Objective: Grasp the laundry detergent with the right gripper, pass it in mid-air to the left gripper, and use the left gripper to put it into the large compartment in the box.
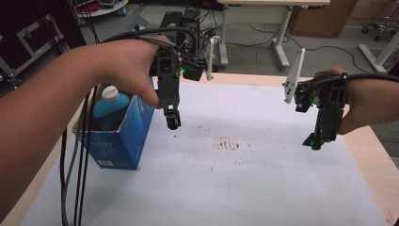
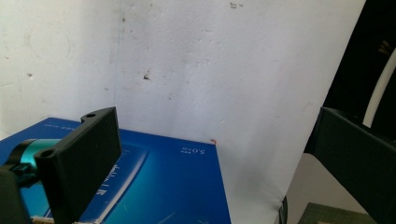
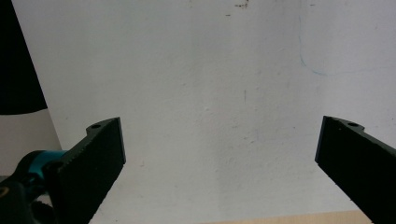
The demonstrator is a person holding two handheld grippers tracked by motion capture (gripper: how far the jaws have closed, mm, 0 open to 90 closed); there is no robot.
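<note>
Blue box (image 1: 120, 136) stands upright at the left side of the bench (image 1: 263, 188), on the white sheet (image 1: 235, 179), top open. Inside it a blue bottle (image 1: 109, 109) with a white cap (image 1: 109, 93), upright, its neck and shoulders rising above the box rim. Nothing else visible in the box.

Left gripper (image 1: 172, 123) hangs just beside the box's right upper corner, pointing down, jaws spread wide and holding nothing. In the left gripper view the box (image 2: 163, 186) lies below and toward the left jaw, so the gripper sits off the box's right edge rather than over the opening. The key relation: the bottle lies to the left of and slightly lower than the left gripper, with the box wall between them. The bottle's long axis is vertical, so a grab would probably come from above onto the cap or neck, after shifting left over the opening.

Right gripper (image 1: 316, 141) is well apart, over the right side of the sheet, also pointing down, jaws released and empty; the right gripper view has bare sheet (image 3: 210, 116) between them. The left hand (image 1: 127, 70) is clearly the nearer one to the box and bottle; the right hand (image 1: 371, 103) is far across the bench.

Risk, as a judgement: the gripper could clip the box flap on the way in and tip the box.
</note>
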